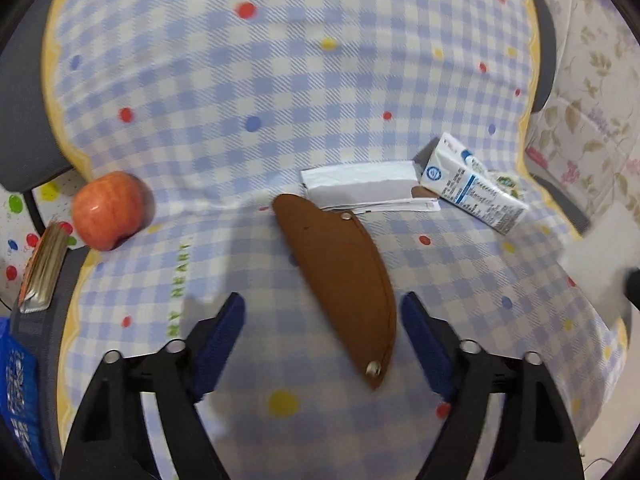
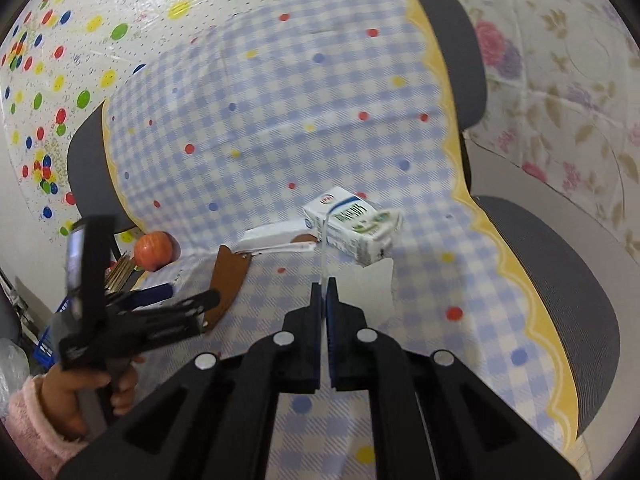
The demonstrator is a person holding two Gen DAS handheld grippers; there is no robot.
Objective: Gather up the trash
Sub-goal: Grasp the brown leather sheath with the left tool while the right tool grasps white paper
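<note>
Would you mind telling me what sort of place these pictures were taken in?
Probably a room in a home. A grey sofa or padded chair is draped with a blue checked cloth. Floral sheeting and spotted sheeting hang behind. An apple and a milk carton lie on the cloth.

Milk carton (image 1: 472,184) print unreadable; blue bag (image 1: 18,396) cut by edge.

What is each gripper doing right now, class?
Left gripper: open, holding nothing, above the brown sheath.
Right gripper: shut on a thin clear straw.
</note>
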